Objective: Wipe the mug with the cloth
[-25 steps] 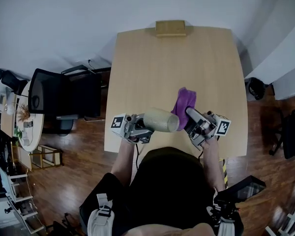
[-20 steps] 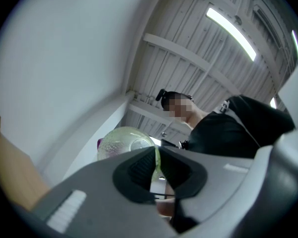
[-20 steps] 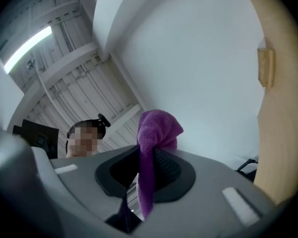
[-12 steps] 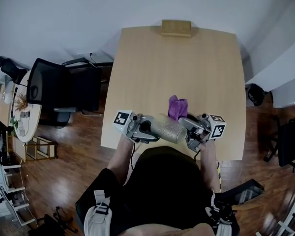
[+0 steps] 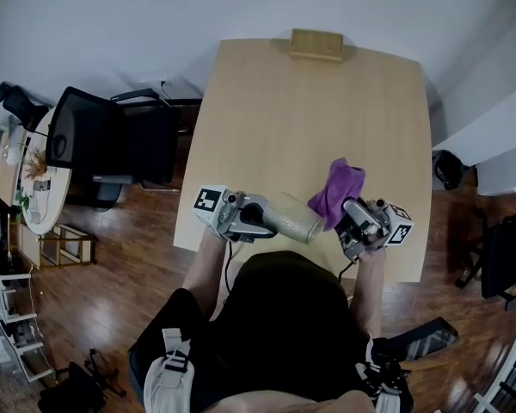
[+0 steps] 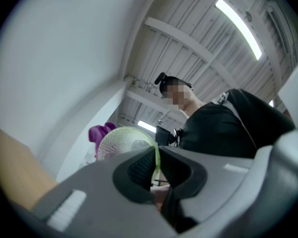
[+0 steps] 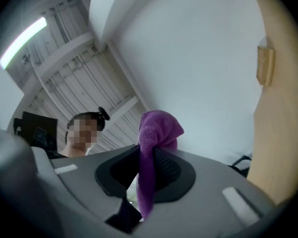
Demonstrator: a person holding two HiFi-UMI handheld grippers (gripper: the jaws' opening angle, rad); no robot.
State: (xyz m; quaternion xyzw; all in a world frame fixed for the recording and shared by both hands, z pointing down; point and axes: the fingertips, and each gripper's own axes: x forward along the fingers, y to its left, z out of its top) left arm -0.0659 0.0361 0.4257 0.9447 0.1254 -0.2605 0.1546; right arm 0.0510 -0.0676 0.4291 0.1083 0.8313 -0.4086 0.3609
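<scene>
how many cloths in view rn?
1. The purple cloth is pinched in the right gripper, next to the mug held by the left gripper; no other shows.

Mug (image 6: 120,142) in left gripper (image 6: 156,163)

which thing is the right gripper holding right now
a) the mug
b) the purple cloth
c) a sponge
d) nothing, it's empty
B: in the right gripper view, the right gripper has its jaws pinched on the purple cloth, which sticks up between them. The mug is held by the left gripper instead.
</scene>
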